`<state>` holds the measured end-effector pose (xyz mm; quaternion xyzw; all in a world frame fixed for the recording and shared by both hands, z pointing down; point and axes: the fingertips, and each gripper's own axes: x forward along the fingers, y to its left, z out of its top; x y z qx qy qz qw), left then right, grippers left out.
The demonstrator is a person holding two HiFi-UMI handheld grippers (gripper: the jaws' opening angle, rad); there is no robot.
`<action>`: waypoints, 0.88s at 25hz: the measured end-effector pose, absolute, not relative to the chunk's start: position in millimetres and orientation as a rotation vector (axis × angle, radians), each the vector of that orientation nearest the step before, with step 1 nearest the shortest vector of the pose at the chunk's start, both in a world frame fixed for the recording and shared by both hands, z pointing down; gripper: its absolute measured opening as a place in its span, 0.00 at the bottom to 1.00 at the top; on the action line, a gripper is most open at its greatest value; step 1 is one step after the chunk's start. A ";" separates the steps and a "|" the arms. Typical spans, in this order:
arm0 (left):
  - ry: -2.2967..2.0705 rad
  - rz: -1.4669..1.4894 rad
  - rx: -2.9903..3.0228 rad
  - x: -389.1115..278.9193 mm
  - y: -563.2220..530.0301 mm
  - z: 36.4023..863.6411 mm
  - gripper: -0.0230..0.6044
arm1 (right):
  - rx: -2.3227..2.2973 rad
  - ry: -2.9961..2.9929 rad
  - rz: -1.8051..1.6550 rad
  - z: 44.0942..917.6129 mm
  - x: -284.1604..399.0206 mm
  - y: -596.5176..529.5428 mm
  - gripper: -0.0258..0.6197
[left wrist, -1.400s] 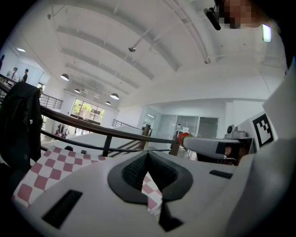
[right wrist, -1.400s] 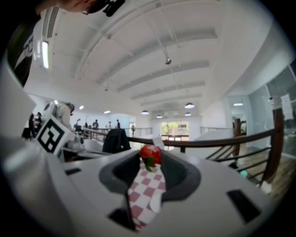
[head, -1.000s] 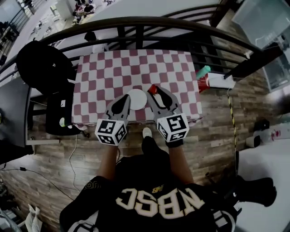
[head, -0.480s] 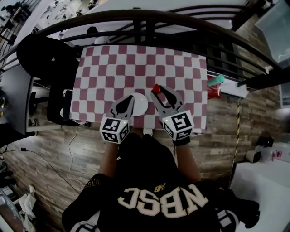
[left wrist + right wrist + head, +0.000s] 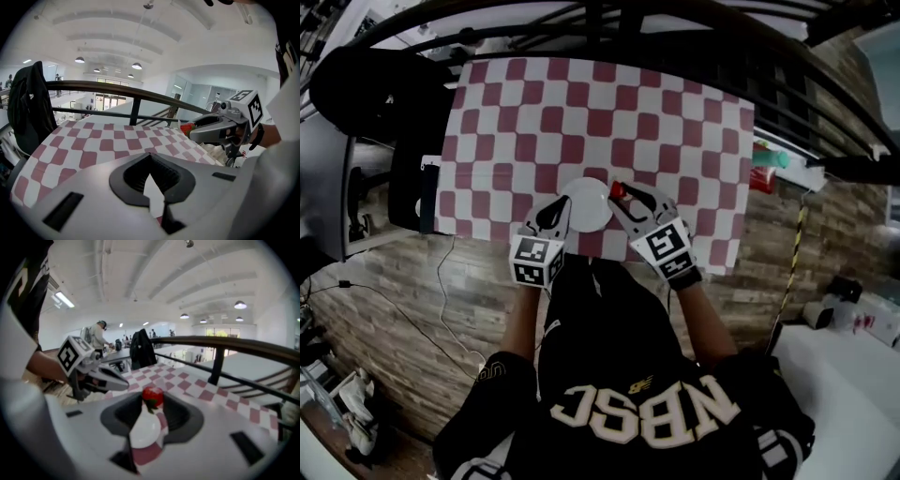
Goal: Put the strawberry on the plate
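Right gripper view: the right gripper [image 5: 153, 401] clamps the strawberry [image 5: 152, 394] by the white plate [image 5: 144, 431].
The left gripper [image 5: 150, 160] is closed and empty; the shirt [image 5: 642, 412] reads "NBSC".

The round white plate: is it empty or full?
Empty. The round white plate shows only bare white in the head view; the red strawberry is pinched in the right gripper, near its rim.

A red-and-white checkered cloth [image 5: 581, 112] covers the table, a dark curved metal railing [image 5: 140, 91] runs along its far side, a black jacket [image 5: 366, 84] hangs just off its left end, and wood-plank flooring [image 5: 394, 309] spreads below.
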<state>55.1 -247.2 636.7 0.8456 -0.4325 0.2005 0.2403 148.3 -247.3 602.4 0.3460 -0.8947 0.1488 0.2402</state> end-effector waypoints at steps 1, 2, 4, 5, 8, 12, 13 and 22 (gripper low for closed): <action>-1.175 0.559 2.306 52.9 -249.8 645.4 0.05 | 0.911 -2.433 0.408 614.8 144.1 -247.6 0.27; -1.165 0.568 2.300 50.7 -252.5 653.7 0.05 | 0.877 -2.418 0.411 627.0 139.6 -247.8 0.27; -1.146 0.584 2.281 45.5 -257.4 669.6 0.05 | 0.813 -2.386 0.423 651.2 129.8 -246.2 0.27; -1.140 0.590 2.266 42.6 -259.6 677.9 0.05 | 0.784 -2.370 0.432 663.3 125.1 -244.0 0.27; -1.143 0.610 2.226 35.3 -267.2 701.4 0.05 | 0.710 -2.325 0.448 698.7 114.0 -236.9 0.27; -1.136 0.644 2.204 33.9 -269.7 721.3 0.05 | 0.659 -2.250 0.460 737.5 104.4 -228.1 0.27; -1.129 0.644 2.196 34.8 -268.6 725.5 0.05 | 0.650 -2.231 0.462 744.8 101.7 -226.3 0.27; -1.132 0.648 2.157 36.4 -273.1 741.2 0.05 | 0.553 -2.123 0.375 788.8 76.6 -221.1 0.27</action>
